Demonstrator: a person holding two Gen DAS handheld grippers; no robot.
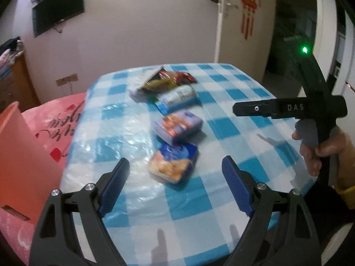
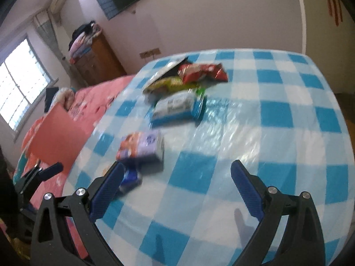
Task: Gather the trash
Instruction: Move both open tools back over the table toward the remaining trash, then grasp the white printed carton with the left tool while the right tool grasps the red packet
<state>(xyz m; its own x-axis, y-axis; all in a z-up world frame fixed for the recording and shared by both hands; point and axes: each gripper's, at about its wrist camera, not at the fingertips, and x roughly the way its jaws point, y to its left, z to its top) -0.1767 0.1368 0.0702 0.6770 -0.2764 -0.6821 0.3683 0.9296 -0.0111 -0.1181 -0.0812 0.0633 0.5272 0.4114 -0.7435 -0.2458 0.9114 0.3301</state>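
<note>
On the checked table (image 1: 233,130) both claws gape — only the left view shows the right hand (image 1: 315,150).

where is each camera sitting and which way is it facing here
Left wrist: sits on the left gripper, angled down over the blue-and-white checked tablecloth at a row of snack packets; its open blue-padded fingers show, plus a hand holding the right gripper.
Right wrist: sits on the right gripper, facing down across the cloth; its open fingers show, and the left gripper at the left edge.
Shared: the purple-and-orange packet, the wall-mounted black screen.
</note>
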